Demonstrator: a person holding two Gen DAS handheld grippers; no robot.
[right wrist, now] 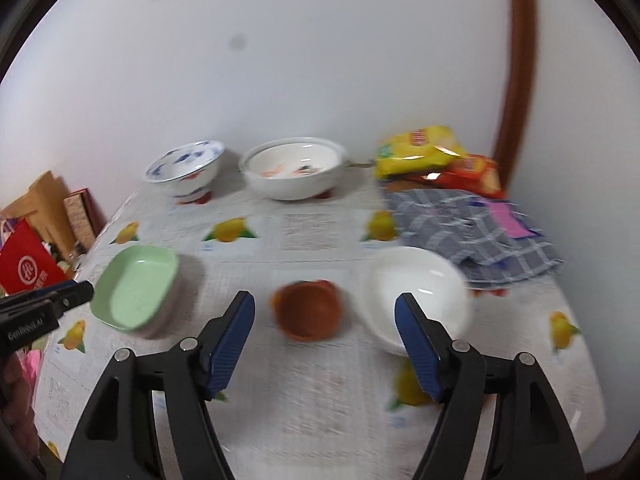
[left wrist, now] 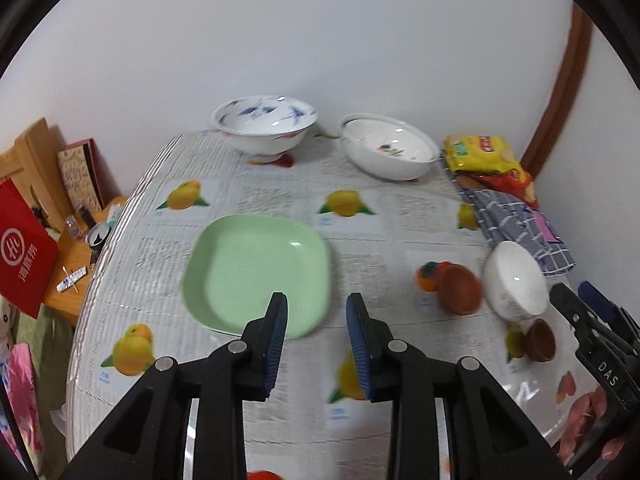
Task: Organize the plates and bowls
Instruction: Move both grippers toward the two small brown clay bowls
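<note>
Right gripper nearest the lens, jaws spread wide and holding nothing, brown bowl on the bench just beyond the tips and between them, white bowl beside it, partly behind one finger. Left gripper narrowly parted, also empty, hovering at the near edge of the green plate. Seemingly between grasps: next, probably lowering around the brown bowl's rim and closing; blurred, so exact contact unclear.
</note>
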